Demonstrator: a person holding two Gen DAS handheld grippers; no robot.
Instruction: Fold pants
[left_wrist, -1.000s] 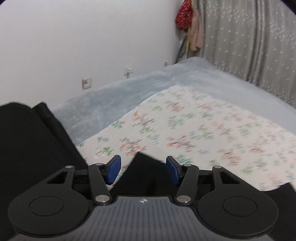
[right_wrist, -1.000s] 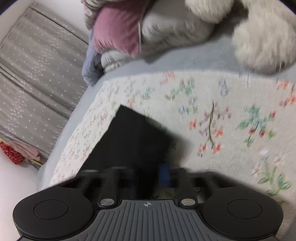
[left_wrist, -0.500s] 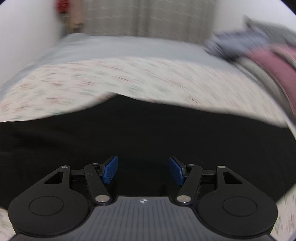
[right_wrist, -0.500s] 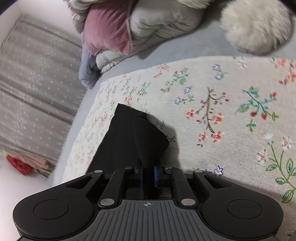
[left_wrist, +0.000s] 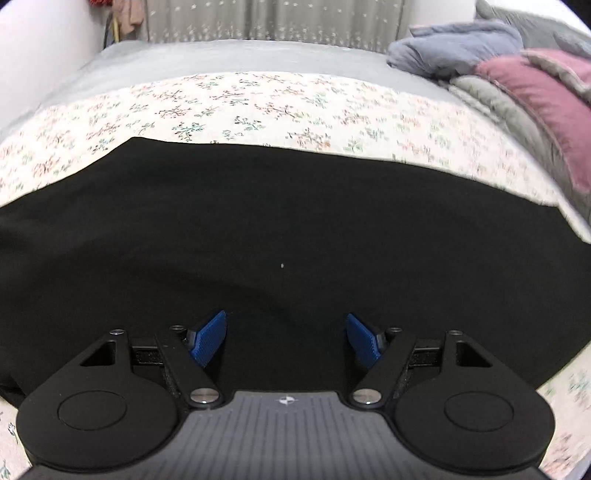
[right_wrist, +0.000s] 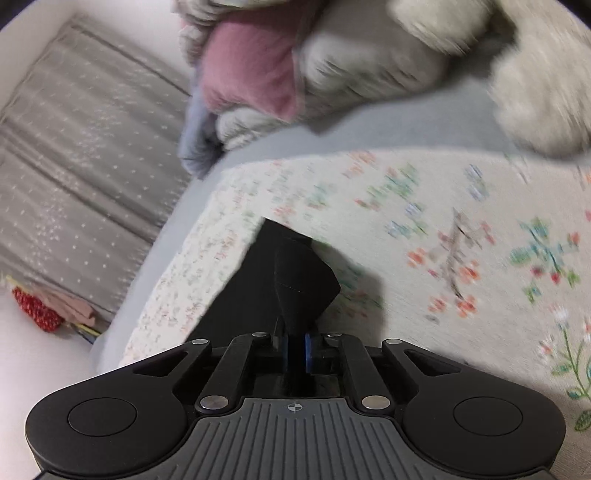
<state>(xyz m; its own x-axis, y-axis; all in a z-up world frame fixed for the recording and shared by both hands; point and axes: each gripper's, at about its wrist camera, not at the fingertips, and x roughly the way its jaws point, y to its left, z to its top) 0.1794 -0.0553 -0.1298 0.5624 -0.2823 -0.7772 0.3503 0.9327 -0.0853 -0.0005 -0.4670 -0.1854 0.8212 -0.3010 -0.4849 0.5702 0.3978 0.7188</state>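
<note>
Black pants (left_wrist: 258, 229) lie spread wide across a floral sheet (left_wrist: 258, 99) on the bed in the left wrist view. My left gripper (left_wrist: 286, 338) hovers over the near part of the pants, its jaws opening, with the blue pads (left_wrist: 208, 338) apart and only flat cloth below them. In the right wrist view my right gripper (right_wrist: 294, 350) is shut on a bunched end of the black pants (right_wrist: 295, 280), which rises lifted off the floral sheet (right_wrist: 443, 229).
A pile of grey, pink and blue bedding (left_wrist: 517, 85) sits at the right of the bed. A fluffy pale plush (right_wrist: 535, 81) lies beyond the sheet in the right view. Grey curtains (left_wrist: 277, 18) hang behind the bed.
The left gripper swung from the bed's corner by the wall to above the spread pants and its jaws widened. The right gripper rose slightly, still pinching the pants end.
</note>
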